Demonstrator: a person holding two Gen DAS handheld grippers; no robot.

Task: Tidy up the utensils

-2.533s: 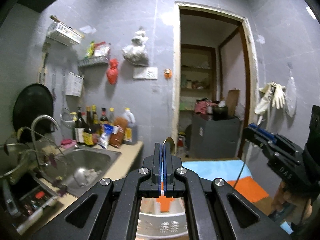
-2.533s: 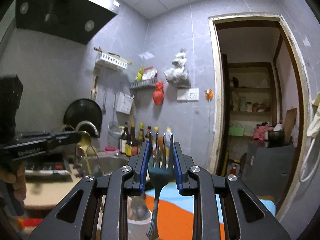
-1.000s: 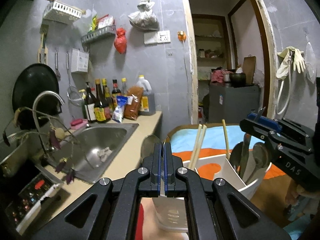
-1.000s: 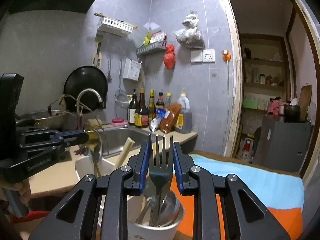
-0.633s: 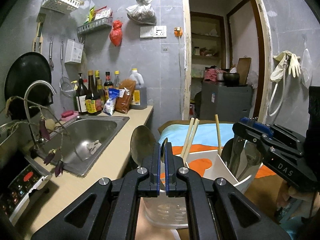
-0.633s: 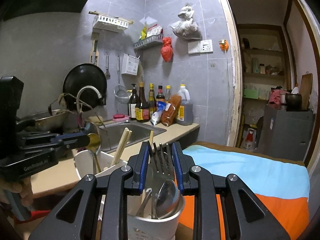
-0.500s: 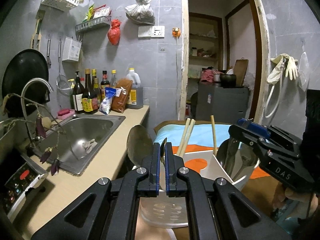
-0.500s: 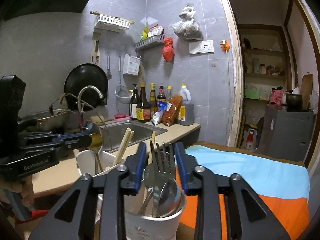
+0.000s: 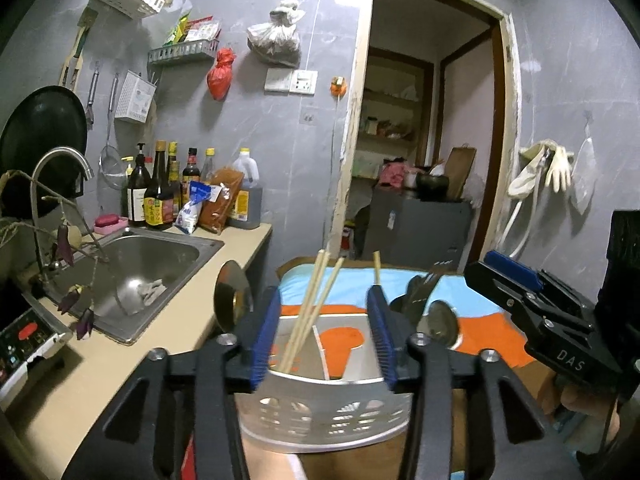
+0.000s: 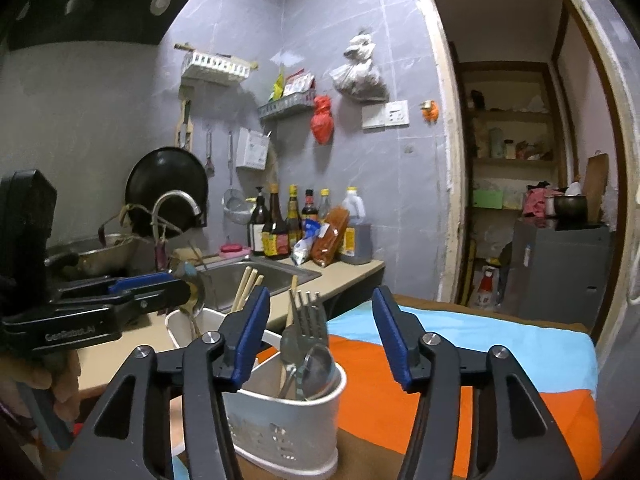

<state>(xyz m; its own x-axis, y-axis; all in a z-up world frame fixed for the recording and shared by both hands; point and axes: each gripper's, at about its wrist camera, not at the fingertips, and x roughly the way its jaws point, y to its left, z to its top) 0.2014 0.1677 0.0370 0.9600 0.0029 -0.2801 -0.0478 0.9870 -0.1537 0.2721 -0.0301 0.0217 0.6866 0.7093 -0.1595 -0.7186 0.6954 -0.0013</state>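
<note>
A white perforated utensil holder (image 9: 328, 396) (image 10: 288, 412) stands in front of both grippers. My left gripper (image 9: 322, 336) is open and its jaws are still opening, with only the holder and its chopsticks (image 9: 308, 304) seen between them. The spoon (image 9: 232, 300) it carried stands free at the holder's left end. My right gripper (image 10: 322, 336) is open too, its jaws likewise widening. The fork (image 10: 306, 312) stands free with other spoons in the right compartment, untouched by the pads. Each gripper also shows in the other's view: right gripper (image 9: 486, 270), left gripper (image 10: 176, 284).
A steel sink (image 9: 132, 272) with a curved faucet (image 9: 60, 160) sits in the beige counter (image 9: 160, 344) on the left, with sauce bottles (image 9: 160, 200) behind it. An orange and blue cloth (image 10: 480, 360) covers the surface under the holder. A doorway (image 10: 520, 160) opens at the right.
Both grippers went from shut to open. The left one let go of the spoon and the right one let go of the fork, which now stand in the holder. Both views drew back slightly.
</note>
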